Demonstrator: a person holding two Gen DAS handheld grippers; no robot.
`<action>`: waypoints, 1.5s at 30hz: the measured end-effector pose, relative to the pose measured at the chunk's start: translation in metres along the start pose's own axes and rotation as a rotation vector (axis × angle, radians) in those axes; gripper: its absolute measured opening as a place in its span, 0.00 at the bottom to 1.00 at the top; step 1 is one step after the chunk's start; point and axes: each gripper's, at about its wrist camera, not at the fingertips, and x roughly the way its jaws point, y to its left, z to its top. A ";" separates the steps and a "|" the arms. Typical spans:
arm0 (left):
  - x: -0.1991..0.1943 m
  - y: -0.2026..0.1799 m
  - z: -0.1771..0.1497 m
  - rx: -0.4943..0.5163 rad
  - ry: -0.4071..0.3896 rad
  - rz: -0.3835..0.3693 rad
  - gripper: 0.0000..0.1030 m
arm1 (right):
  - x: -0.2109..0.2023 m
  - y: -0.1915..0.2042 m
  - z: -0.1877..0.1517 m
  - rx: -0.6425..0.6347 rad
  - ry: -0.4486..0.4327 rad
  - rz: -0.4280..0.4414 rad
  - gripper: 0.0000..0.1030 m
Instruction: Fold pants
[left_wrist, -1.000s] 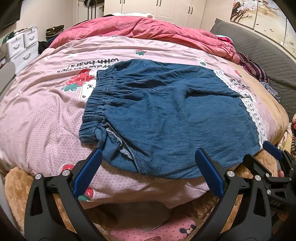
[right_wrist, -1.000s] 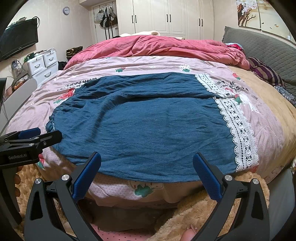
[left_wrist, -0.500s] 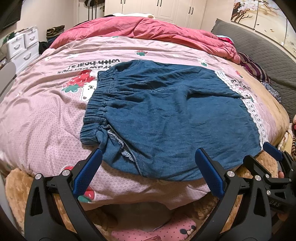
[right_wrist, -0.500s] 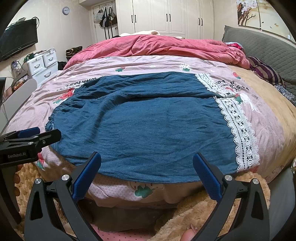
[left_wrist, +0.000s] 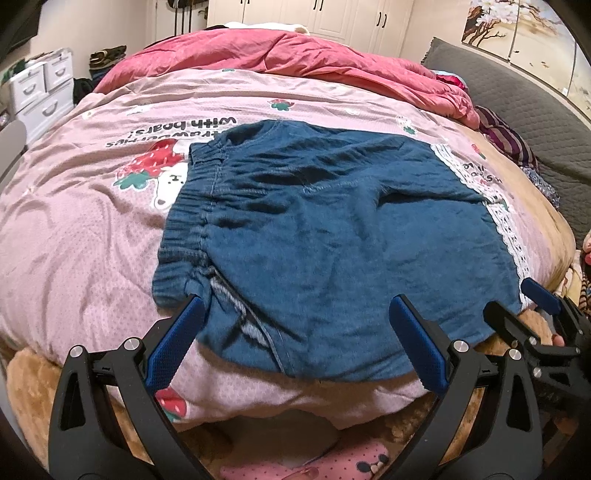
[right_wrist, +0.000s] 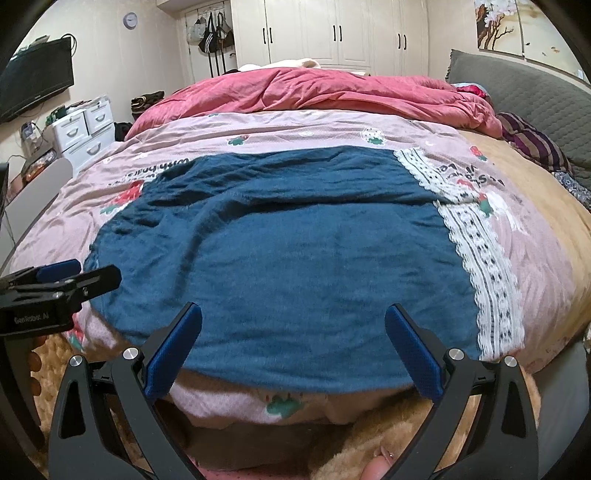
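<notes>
Blue denim pants (left_wrist: 325, 240) lie spread flat on the pink bedspread (left_wrist: 81, 229), elastic waistband (left_wrist: 192, 214) to the left, white lace hem (left_wrist: 506, 229) to the right. They also show in the right wrist view (right_wrist: 288, 258), lace hem (right_wrist: 480, 266) at right. My left gripper (left_wrist: 295, 325) is open and empty, over the near edge of the pants by the waistband corner. My right gripper (right_wrist: 293, 332) is open and empty, over the near edge toward the hem. Each gripper shows in the other's view, the right one (left_wrist: 543, 314) and the left one (right_wrist: 62, 280).
A crumpled red quilt (left_wrist: 295, 59) lies across the far side of the bed. A grey headboard (left_wrist: 524, 110) and striped cloth (left_wrist: 506, 140) are at right. White drawers (left_wrist: 40, 92) stand at left. A brown fuzzy blanket (right_wrist: 406, 435) hangs at the near bed edge.
Both grippers have edged slightly forward toward the near edge of the pants. The pants have not moved and both grippers stay open.
</notes>
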 end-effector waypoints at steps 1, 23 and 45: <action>0.001 0.001 0.003 0.000 -0.002 -0.001 0.92 | 0.002 -0.001 0.006 0.002 -0.002 0.010 0.96; 0.071 0.104 0.120 -0.092 0.013 0.045 0.91 | 0.117 0.018 0.138 -0.212 0.042 0.129 0.96; 0.148 0.122 0.155 0.036 0.050 -0.114 0.30 | 0.248 0.060 0.213 -0.651 0.161 0.165 0.96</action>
